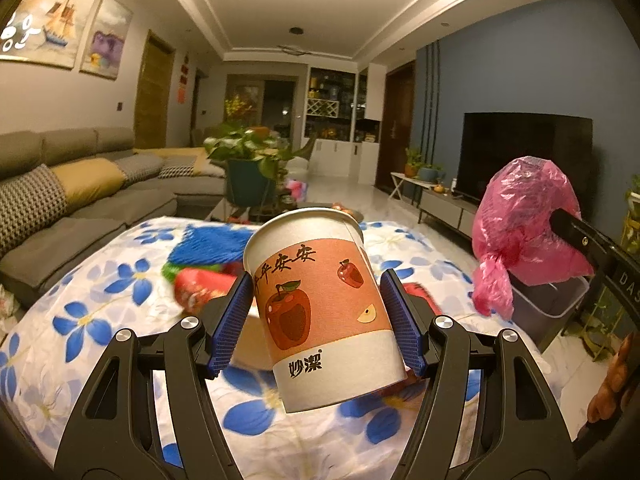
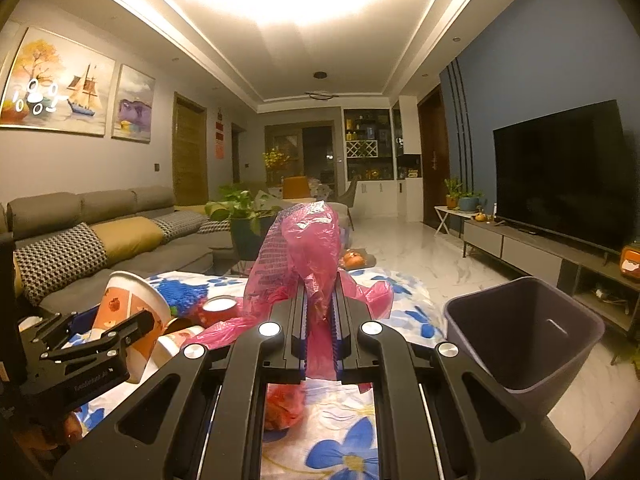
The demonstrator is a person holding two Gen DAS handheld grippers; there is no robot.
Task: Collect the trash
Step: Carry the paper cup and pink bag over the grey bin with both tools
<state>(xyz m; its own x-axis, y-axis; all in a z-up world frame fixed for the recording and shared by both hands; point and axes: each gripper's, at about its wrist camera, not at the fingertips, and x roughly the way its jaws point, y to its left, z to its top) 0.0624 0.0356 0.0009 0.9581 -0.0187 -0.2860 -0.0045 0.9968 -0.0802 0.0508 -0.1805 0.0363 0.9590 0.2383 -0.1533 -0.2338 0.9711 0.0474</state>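
Observation:
A paper cup (image 1: 320,304) printed with red apples hangs tilted above the floral table, and my left gripper (image 1: 318,312) is shut on it, blue pads (image 1: 234,316) pressed to its sides. The right wrist view shows that same cup (image 2: 124,300) at the left, in the left gripper (image 2: 120,326). My right gripper (image 2: 320,312) is shut on a crumpled pink plastic bag (image 2: 300,248), lifted over the table. In the left wrist view the pink bag (image 1: 520,220) hangs above a grey bin (image 1: 552,300), with the right gripper (image 1: 568,226) coming in from the right.
The open grey bin (image 2: 524,328) stands off the table's right edge. On the floral tablecloth (image 1: 100,300) lie a blue fuzzy cloth (image 1: 208,242), a red packet (image 1: 196,288), more paper cups (image 2: 218,306) and a red wrapper (image 2: 284,404). A sofa (image 1: 60,208) is left, a TV (image 2: 560,168) right.

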